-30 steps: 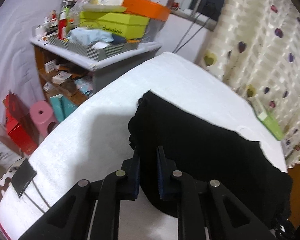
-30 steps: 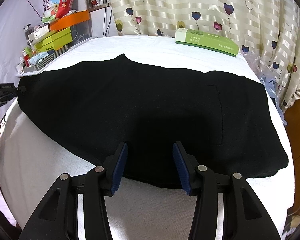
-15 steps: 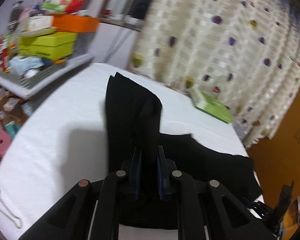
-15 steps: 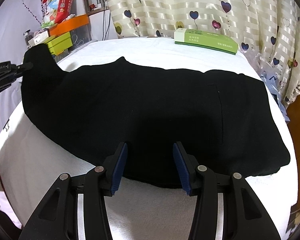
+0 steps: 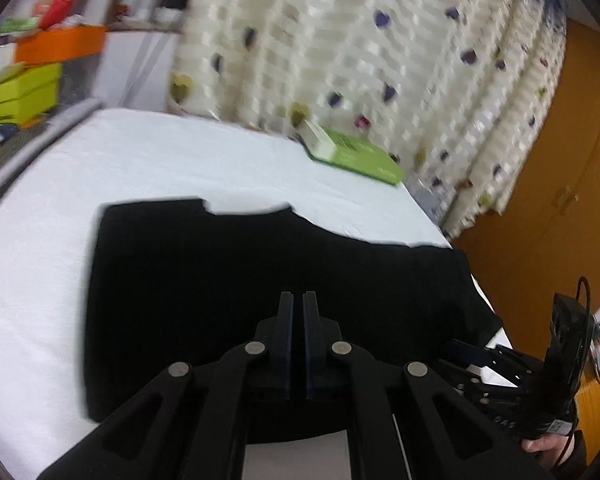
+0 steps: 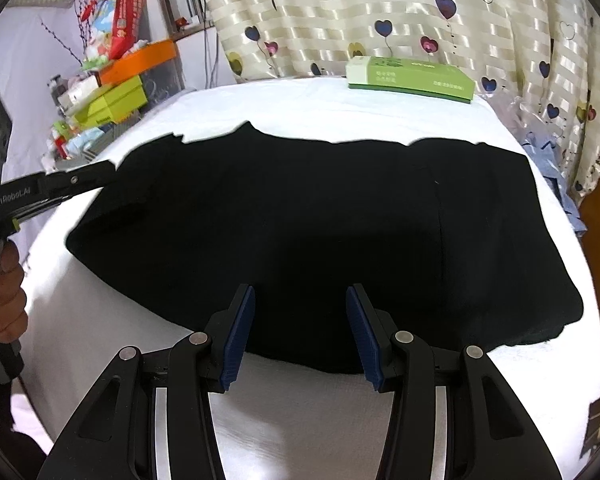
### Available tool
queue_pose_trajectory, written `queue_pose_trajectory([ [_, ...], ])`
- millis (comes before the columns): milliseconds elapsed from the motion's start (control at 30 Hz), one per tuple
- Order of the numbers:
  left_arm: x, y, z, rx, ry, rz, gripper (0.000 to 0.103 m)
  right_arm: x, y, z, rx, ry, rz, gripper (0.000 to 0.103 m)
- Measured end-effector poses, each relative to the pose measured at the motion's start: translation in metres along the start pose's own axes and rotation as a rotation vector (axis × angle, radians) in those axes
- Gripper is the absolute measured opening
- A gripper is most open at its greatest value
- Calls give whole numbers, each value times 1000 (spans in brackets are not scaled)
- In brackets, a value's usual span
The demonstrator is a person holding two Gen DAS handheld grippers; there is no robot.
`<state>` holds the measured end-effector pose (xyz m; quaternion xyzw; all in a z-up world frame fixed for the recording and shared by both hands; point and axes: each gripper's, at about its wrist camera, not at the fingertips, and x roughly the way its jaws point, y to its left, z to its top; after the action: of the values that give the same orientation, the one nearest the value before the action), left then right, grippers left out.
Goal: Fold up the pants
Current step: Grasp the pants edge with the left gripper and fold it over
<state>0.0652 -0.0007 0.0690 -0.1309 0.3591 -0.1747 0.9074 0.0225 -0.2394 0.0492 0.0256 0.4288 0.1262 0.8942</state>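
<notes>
Both wrist views look close down along their fingers, sharing the black pants [image 5: 260, 280] [image 6: 320, 232] on the bed.

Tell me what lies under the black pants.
The black pants lie on a white cloth surface that shows all around them. Whatever sits beneath the fabric itself is covered. The green box rests apart, behind them.

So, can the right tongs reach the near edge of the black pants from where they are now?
Probably yes. The right tongs are open, right at the near edge of the black fabric pants on the white cloth-covered table. Nothing lies between them; the left tongs are off at the far left end.
</notes>
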Motion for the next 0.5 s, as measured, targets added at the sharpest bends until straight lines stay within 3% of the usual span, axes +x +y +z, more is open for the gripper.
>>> queue_pose_trajectory([
  [133,-22,37,2,-60,-52,100,6,2,20,15,16,-37,139,49],
  [267,-25,76,-6,-127,-31,205,6,17,57,30,0,-30,273,49],
  [433,-19,99,-21,-178,-1,229,6,54,89,41,49,57,434,53],
  [500,-17,103,-29,-189,10,226,6,70,98,41,72,109,457,53],
])
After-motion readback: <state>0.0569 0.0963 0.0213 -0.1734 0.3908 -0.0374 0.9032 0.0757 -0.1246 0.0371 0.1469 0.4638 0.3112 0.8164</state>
